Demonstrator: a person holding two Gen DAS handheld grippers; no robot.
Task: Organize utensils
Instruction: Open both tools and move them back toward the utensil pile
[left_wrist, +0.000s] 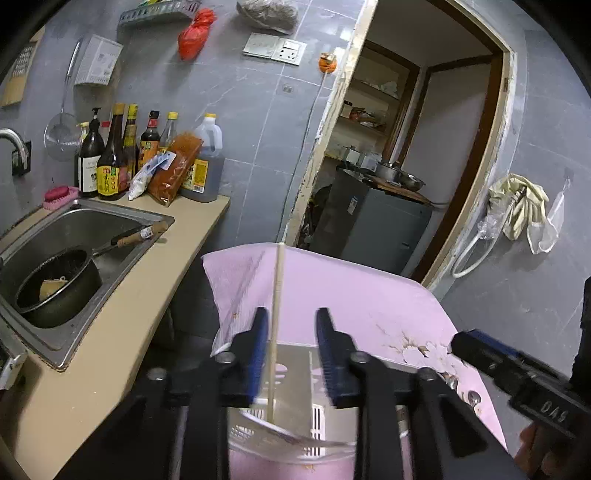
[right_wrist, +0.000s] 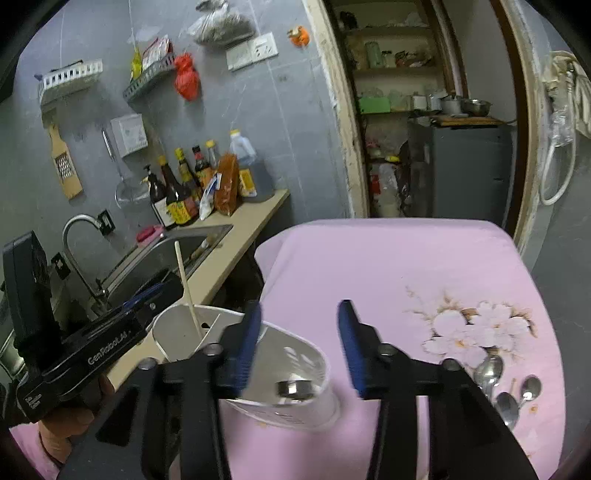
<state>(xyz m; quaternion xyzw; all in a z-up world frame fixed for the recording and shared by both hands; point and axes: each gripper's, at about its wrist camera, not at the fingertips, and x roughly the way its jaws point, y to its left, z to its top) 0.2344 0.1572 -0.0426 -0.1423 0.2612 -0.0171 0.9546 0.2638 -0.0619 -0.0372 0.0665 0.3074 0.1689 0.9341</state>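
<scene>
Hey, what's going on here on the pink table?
A person with a handheld gripper in each hand is sorting utensils into a white utensil holder on the pink floral tablecloth. A chopstick stands in the holder between the fingers of the open left gripper, which are not pressing it. The right gripper is open and empty above the holder. Three metal spoons still lie on the cloth to the right.
</scene>
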